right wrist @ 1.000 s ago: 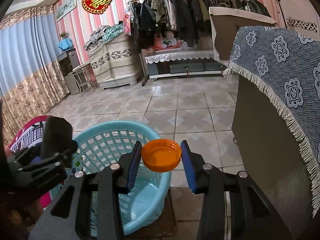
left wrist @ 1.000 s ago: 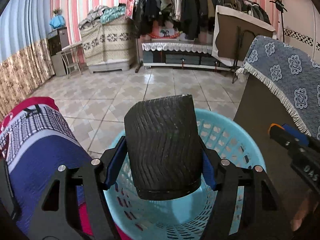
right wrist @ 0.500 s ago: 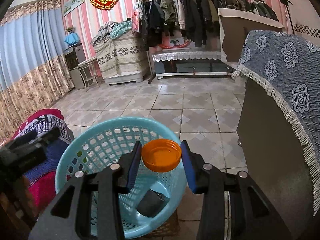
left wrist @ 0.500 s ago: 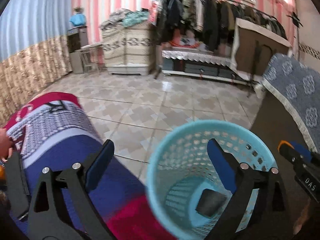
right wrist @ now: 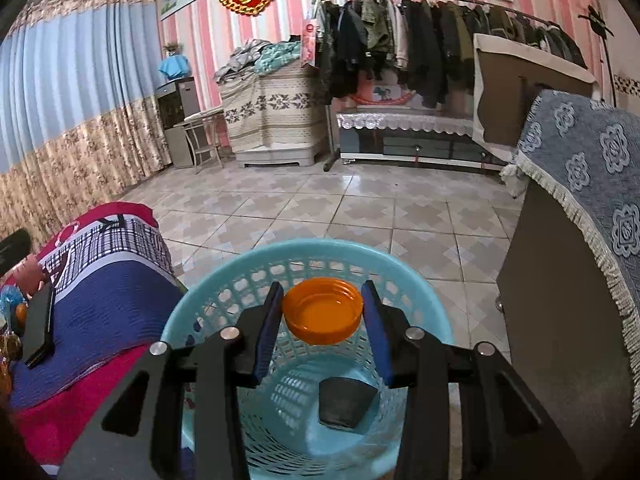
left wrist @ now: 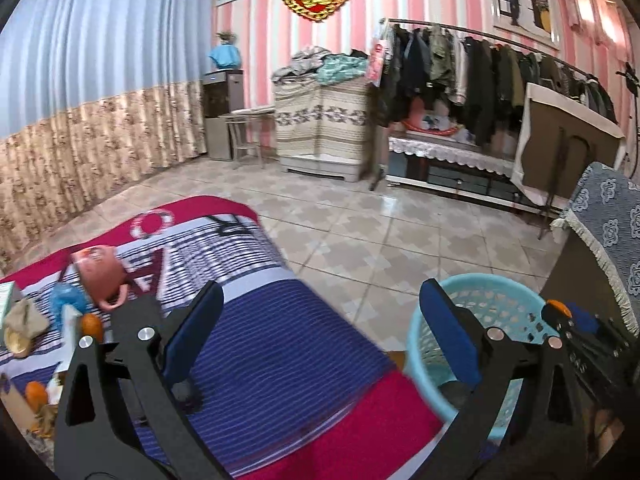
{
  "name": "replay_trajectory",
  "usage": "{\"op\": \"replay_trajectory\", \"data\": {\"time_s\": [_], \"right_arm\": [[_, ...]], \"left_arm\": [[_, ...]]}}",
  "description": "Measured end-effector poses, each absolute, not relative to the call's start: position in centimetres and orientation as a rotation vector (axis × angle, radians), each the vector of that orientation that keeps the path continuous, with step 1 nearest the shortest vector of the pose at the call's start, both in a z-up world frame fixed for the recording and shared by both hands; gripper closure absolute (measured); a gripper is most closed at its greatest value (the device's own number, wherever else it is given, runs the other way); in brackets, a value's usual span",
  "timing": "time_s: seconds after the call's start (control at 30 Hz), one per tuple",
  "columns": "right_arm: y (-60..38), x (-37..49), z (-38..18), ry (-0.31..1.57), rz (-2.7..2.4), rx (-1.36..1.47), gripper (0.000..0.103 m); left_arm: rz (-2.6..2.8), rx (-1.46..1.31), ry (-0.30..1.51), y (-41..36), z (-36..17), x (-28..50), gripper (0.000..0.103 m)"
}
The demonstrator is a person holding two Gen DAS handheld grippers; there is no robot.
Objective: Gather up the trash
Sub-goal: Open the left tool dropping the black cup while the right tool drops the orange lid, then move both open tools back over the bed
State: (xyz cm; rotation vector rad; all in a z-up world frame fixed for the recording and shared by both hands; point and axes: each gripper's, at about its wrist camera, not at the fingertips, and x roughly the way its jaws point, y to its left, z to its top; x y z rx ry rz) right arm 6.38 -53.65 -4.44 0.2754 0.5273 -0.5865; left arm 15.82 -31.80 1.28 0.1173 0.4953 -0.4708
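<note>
— Where's the orange cap (right wrist: 323, 309) right now?

— Pinched between the pads of the right gripper (right wrist: 322, 322), hanging over the mouth of the blue basket (right wrist: 416, 280). A dark lump of trash (right wrist: 346, 402) already lies at the bottom.

— And the left gripper (left wrist: 320, 332)?

— Its jaws are opening, nearly at full spread, with nothing between them. It points across the striped blanket (left wrist: 280, 344) — the basket sits off by its right finger.

— How should the drop go?

— I'd keep the cap centred over the opening, well inside the rim, then part the pads cleanly so it falls flat rather than clipping the edge and bouncing onto the floor.
</note>
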Motion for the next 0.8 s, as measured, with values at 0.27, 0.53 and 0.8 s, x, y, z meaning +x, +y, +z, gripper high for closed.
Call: {"op": "replay_trajectory", "data": {"time_s": [0.27, 0.53, 0.8], "right_arm": [[-53.2, 7.4, -4.6, 0.524, -0.601, 0.260, 0.031], [-51.6, 7.0, -3.5, 0.501, -0.577, 0.219, 0.016], [-49.0, 6.1, -1.6, 0.445, -0.526, 0.200, 0.012]], "left_arm": [[-0.385, 0.107, 0.497, -26.7, 1.3, 14.7, 0.008], [-0.334, 0.078, 0.494, -22.7, 1.6, 13.8, 0.008], [-0.283, 0.052, 0.456, -19.3, 3.0, 12.3, 0.007]]}}
